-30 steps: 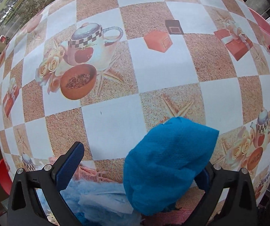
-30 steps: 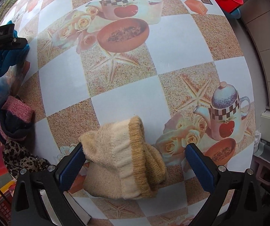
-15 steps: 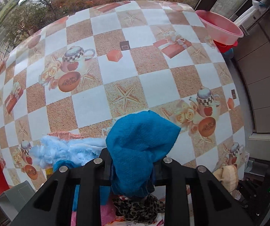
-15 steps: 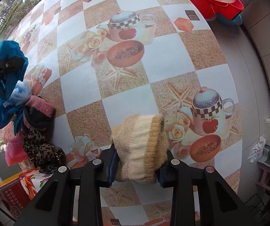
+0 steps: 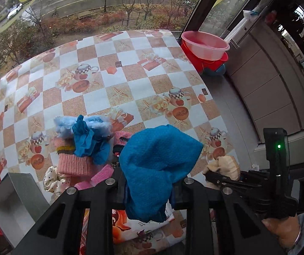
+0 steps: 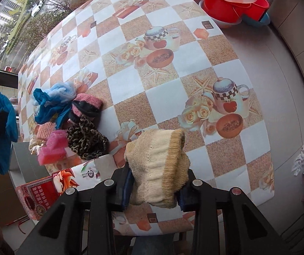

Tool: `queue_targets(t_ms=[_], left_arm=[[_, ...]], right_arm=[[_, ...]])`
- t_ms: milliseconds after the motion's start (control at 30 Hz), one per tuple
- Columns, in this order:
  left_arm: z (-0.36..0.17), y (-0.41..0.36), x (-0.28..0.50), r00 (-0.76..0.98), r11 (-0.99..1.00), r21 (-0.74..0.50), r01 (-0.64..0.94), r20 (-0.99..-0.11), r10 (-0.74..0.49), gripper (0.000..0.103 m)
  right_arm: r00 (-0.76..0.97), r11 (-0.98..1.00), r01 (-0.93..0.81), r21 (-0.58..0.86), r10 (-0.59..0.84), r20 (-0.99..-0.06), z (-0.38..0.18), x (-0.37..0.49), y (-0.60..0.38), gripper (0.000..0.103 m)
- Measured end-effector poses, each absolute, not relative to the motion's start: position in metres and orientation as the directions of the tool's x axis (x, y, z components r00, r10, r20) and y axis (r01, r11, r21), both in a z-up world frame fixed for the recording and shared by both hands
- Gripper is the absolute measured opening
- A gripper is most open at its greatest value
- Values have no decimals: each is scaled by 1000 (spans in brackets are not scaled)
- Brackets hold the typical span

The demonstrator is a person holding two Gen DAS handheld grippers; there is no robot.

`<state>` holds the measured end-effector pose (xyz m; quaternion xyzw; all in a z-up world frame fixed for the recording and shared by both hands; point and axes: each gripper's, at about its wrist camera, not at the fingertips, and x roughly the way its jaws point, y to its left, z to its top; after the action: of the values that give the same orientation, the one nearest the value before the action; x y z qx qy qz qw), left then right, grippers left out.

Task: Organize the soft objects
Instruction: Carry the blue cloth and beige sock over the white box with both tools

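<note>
Soft objects are held in both tools: a bright blue waffle-textured cloth [image 5: 158,165] is clamped between the jaws of the left gripper [image 5: 149,189], and a cream knitted woollen sock with a mustard band [image 6: 158,165] is pinched between the jaws of the right gripper [image 6: 155,188]. Both items are carried clear of the checkered vinyl tablecloth printed with teapots and starfish [image 6: 169,89]. Ahead and to the left of the left gripper, a mixed heap is noted on the cloth: a pale blue fluffy piece [image 5: 65,124], a crumpled blue fabric [image 5: 86,142] and a pink ribbed knitted item [image 5: 71,161]. Lower left of that gripper, an open grey cardboard box [image 5: 14,199] is seen; it is judged a likely receptacle, though this cannot be confirmed. From the right wrist view, a leopard-print fabric piece [image 6: 86,140] and a pink foam heart [image 6: 52,148] lie ahead and to the left of the right gripper, just beside a red printed carton [image 6: 43,193]. Stacked red and pink plastic basins [image 6: 232,2] stand far ahead on the right. Risks: the blue cloth hangs well below the jaws and could snag on the heap or box rim; the sock is bunched, so part of it could slip free; the two grippers are near each other and could collide.
</note>
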<state>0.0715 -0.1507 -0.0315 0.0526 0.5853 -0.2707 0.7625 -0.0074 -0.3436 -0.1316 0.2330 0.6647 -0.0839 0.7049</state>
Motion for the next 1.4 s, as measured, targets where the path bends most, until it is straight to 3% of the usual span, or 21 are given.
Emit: queue_targets(t_ms=[367, 633, 1067, 1400], left_arm=[[1, -32, 9, 197, 836, -301, 458, -883, -426, 29], [9, 60, -4, 265, 872, -283, 399, -875, -405, 29], [-43, 206, -24, 268, 965, -221, 143, -930, -253, 29], [-79, 238, -50, 189, 974, -204, 101, -957, -220, 29]], right_arm=[[163, 883, 409, 229, 176, -971, -81, -39, -246, 35], [173, 911, 320, 262, 216, -961, -60, -34, -142, 35], [87, 968, 47, 247, 242, -966, -57, -7, 1, 35], [-40, 962, -138, 235, 232, -972, -77, -6, 71, 35]])
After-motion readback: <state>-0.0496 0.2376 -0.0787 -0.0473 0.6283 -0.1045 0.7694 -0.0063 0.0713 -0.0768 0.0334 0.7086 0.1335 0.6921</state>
